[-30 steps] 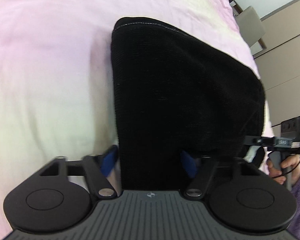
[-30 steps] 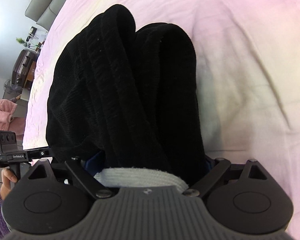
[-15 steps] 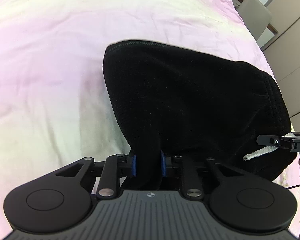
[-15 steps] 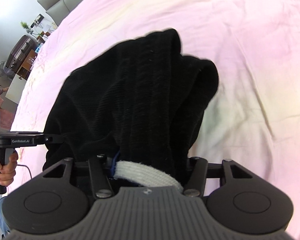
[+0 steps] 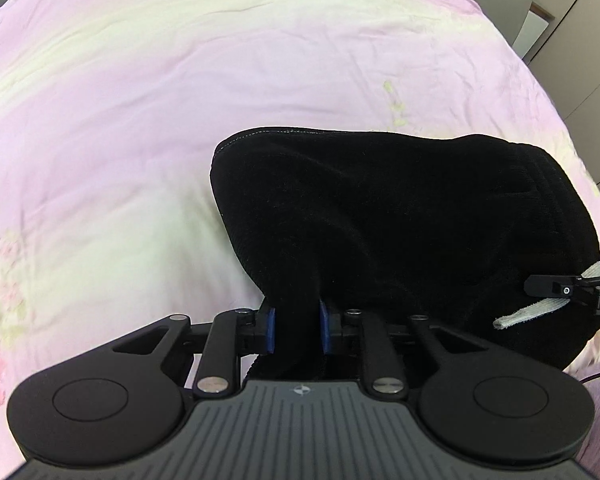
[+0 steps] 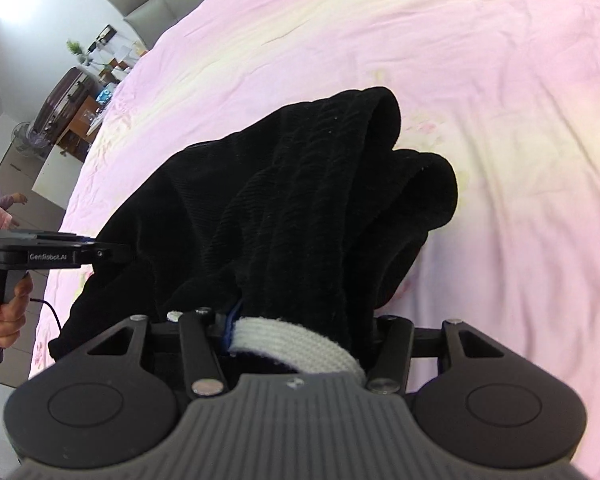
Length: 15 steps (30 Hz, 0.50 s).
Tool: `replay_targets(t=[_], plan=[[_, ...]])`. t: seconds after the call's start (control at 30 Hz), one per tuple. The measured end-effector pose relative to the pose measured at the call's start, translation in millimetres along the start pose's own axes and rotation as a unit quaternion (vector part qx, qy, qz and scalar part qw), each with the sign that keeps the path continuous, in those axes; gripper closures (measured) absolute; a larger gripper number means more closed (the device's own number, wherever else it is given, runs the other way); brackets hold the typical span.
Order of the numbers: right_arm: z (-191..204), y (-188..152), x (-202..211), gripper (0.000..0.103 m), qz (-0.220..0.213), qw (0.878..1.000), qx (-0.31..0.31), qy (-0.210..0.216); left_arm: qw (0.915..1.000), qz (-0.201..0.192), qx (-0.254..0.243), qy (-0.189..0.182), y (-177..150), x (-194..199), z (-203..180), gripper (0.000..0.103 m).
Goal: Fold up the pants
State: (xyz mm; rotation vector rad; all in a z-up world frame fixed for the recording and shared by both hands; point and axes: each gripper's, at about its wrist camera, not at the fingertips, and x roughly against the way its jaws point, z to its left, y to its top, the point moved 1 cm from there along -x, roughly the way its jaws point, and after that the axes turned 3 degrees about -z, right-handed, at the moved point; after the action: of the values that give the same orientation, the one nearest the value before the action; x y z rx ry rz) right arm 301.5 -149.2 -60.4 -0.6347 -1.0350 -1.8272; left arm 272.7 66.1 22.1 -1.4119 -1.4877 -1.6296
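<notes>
The black ribbed pants [image 5: 400, 216] hang bunched between my two grippers above a pink bed sheet [image 5: 180, 80]. My left gripper [image 5: 296, 330] is shut on a fold of the black fabric between its blue pads. My right gripper [image 6: 296, 332] is shut on the waistband end of the pants [image 6: 300, 208], where a white drawstring [image 6: 296, 340] lies across its jaws. The drawstring [image 5: 532, 312] and the right gripper's tip [image 5: 572, 292] also show at the right edge of the left wrist view. The left gripper [image 6: 60, 256] shows at the left of the right wrist view.
The pink floral bed sheet [image 6: 500, 80] fills both views. A grey headboard [image 6: 152, 4] and bedside furniture with a plant [image 6: 76, 80] stand beyond the bed. Grey chairs [image 5: 504, 4] and beige cabinets stand past the other side.
Both grippers have closed on the pants and lifted them. The fabric has gathered into a shorter bundle and more of the sheet shows beyond it.
</notes>
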Motion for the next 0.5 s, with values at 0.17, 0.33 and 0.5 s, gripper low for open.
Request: replay_targets(t=[0.17, 0.33, 0.5], plan=[[44.8, -40.2, -15.1, 0.054, -0.006, 1.000, 0.015, 0.005, 1.0000, 0.006, 0.003, 0.003, -25.8, 8.1, 25.3, 0.081], [59.9, -62.0, -39.6, 0.054, 0.012, 1.000, 0.028, -0.003, 0.9997, 0.025, 0.008, 0.001, -44.4, -10.4, 31.9, 0.081], [33.8, -75.3, -55.1, 0.052, 0.051, 0.998, 0.009, -0.026, 0.9991, 0.040, -0.007, 0.011, -66.9, -29.7, 45.2, 0.080]])
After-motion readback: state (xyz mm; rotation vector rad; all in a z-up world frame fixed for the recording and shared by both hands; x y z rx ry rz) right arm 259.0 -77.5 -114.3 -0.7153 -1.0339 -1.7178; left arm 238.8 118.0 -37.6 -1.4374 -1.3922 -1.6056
